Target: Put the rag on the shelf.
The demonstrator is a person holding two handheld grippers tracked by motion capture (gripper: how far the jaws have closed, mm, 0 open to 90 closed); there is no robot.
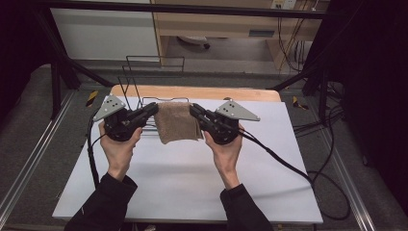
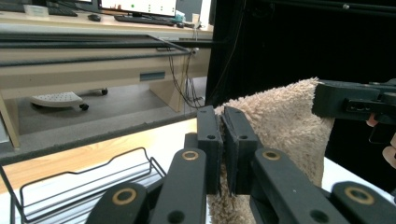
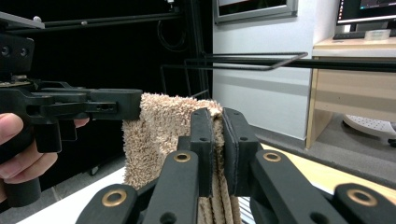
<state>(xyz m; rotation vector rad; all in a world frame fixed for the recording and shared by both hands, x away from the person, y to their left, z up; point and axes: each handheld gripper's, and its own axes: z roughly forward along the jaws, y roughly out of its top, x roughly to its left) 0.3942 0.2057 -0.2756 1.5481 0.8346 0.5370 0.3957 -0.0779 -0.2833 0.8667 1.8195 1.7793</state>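
Closest to the lens, the left gripper (image 2: 223, 140) has its jaws pinched nearly together on one top corner of the tan towel (image 2: 280, 126). The right gripper (image 3: 218, 140) is clamped the same way on the other corner. Between them the towel (image 1: 177, 121) hangs folded, lifted off the white surface (image 1: 192, 178), just in front of a black wire rack (image 1: 144, 79).
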